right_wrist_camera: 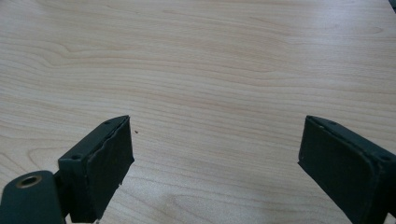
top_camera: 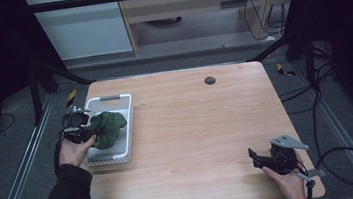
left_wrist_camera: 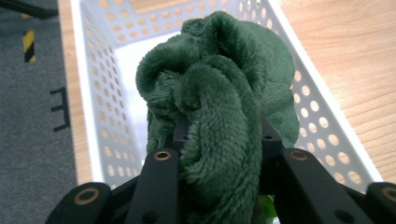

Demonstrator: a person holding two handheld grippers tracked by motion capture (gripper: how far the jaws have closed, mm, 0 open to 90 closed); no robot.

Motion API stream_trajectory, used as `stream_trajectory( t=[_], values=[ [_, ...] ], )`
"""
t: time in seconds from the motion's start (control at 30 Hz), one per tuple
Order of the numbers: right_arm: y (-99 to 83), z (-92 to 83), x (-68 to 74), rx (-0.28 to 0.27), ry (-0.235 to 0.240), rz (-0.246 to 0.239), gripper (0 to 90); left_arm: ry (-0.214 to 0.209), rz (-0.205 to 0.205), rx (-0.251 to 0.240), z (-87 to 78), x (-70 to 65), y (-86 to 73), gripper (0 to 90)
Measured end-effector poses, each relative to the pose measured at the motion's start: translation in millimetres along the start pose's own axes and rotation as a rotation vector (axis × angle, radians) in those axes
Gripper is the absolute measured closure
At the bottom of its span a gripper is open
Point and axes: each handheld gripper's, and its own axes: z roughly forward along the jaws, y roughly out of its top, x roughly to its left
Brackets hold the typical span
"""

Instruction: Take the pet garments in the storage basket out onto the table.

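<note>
A dark green plush cloth [top_camera: 108,128] hangs bunched up over a white perforated basket [top_camera: 127,120] at the table's left edge. My left gripper [top_camera: 85,131] is shut on it; in the left gripper view both black jaws press into the green plush cloth [left_wrist_camera: 219,93] above the basket [left_wrist_camera: 322,121], whose floor shows underneath. My right gripper [top_camera: 254,158] rests near the table's front right corner, held by a hand. In the right gripper view its fingertips [right_wrist_camera: 105,163] stand wide apart over bare wood, with the right gripper [right_wrist_camera: 215,163] open and nothing between them.
The wooden table [top_camera: 198,127] has a small dark round spot [top_camera: 209,80] near its far edge. Grey floor with metal rails lies left and right of the table. A black cable [top_camera: 342,161] trails from the right gripper past the table's right edge.
</note>
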Motion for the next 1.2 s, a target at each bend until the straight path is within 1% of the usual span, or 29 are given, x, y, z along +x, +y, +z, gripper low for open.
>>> stream_trajectory(
  t=[0.1,0.23,0.27,0.3,0.37,0.5,0.53,0.63,0.77,0.83,0.87,0.93,0.97,1.07,1.13,1.17,1.2],
  values=[
    [0.3,-0.5,0.4,0.0,0.003,0.006,9.9,-0.002,0.011,-0.02,-10.3,0.2,1.7,69.1],
    [-0.1,-0.1,-0.3,-0.002,-0.003,-0.004,9.9,-0.006,0.03,-0.039,-21.7,-0.2,1.8,69.1],
    [-0.1,-0.1,-0.3,-0.003,-0.003,-0.004,9.9,-0.006,0.03,-0.039,-21.7,-0.2,1.8,69.1],
    [0.2,-0.5,0.3,0.0,0.001,0.004,9.9,-0.006,0.034,-0.046,-23.6,-0.2,1.8,69.1],
    [0.2,-0.4,0.4,0.0,0.0,0.003,10.0,-0.008,0.036,-0.059,-27.3,-0.5,1.8,69.1],
    [0.1,-0.3,0.1,-0.005,-0.003,-0.004,9.9,-0.014,0.051,-0.074,-34.7,-1.9,2.6,69.1],
    [0.2,-0.4,0.1,-0.005,-0.003,-0.002,9.9,-0.017,0.06,-0.08,-38.1,-2.8,3.1,69.0],
    [0.4,-0.9,0.3,-0.004,-0.001,0.003,9.9,-0.022,0.069,-0.08,-41.1,-3.9,3.7,69.1],
    [0.8,-1.6,-0.3,-0.009,-0.002,0.004,9.9,-0.028,0.089,-0.1,-47.8,-8.4,4.7,69.1],
    [0.8,-1.6,0.0,-0.009,-0.002,0.002,10.0,-0.038,0.103,-0.112,-52.2,-11.6,6.0,69.1],
    [0.8,-1.6,0.0,-0.009,-0.002,0.002,10.0,-0.038,0.103,-0.112,-52.2,-11.6,6.0,69.1],
    [0.7,-1.4,0.0,-0.009,-0.004,-0.002,10.0,-0.043,0.118,-0.116,-55.2,-14.5,7.3,69.1],
    [0.7,-1.3,-0.2,-0.011,-0.004,-0.006,10.0,-0.045,0.133,-0.118,-57.9,-17.6,8.5,69.1],
    [0.8,-1.8,-0.1,-0.012,-0.003,-0.001,10.0,-0.048,0.143,-0.119,-60.4,-20.8,9.5,69.0],
    [0.9,-1.9,-0.3,-0.013,-0.005,-0.001,10.0,-0.055,0.158,-0.123,-63.2,-25.8,10.7,69.0],
    [0.8,-1.8,-0.6,-0.014,-0.006,-0.002,10.0,-0.067,0.172,-0.127,-65.4,-30.0,11.6,69.0],
    [0.8,-1.8,-0.6,-0.014,-0.006,-0.002,10.0,-0.067,0.172,-0.127,-65.4,-30.0,11.6,69.0]
  ],
)
